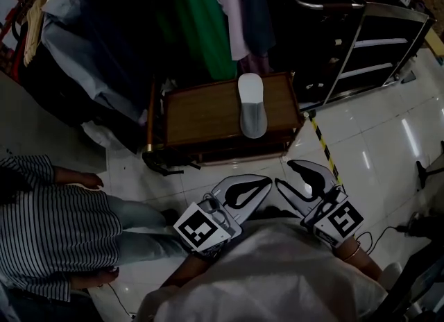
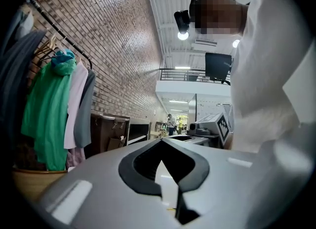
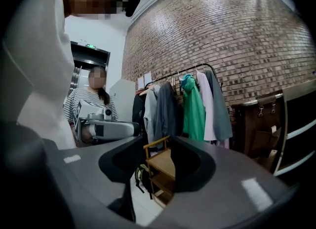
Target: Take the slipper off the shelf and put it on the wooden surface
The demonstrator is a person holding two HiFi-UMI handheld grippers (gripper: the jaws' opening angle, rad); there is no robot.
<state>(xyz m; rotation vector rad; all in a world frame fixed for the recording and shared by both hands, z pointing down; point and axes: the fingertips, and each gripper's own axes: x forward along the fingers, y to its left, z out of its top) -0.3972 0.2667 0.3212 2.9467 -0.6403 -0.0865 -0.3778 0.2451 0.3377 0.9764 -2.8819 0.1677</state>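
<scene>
The slipper (image 1: 252, 105) is lying on the wooden top of the stand (image 1: 201, 114), well apart from both grippers. The left gripper (image 1: 268, 180) is keeping its jaws closed on nothing, and the right gripper (image 1: 284, 172) is holding its jaws apart, empty

Slipper (image 1: 251, 105) atop wooden surface (image 1: 201, 114)

This is a big hall, like a warehouse, with a homey corner in it. The brick wall (image 3: 237, 40) goes up very high. Round lights (image 2: 183, 35) shine from a tall roof, and a balcony (image 2: 190, 75) with a rail runs along the far end. The floor (image 1: 388, 140) is shiny white tile with yellow-and-black tape (image 1: 323, 143) stuck on it. Coats (image 3: 168, 109) hang on a clothes rail (image 3: 185, 70) by the wall, next to a wooden stand (image 1: 201, 112) and a dark cabinet (image 1: 378, 50).
</scene>
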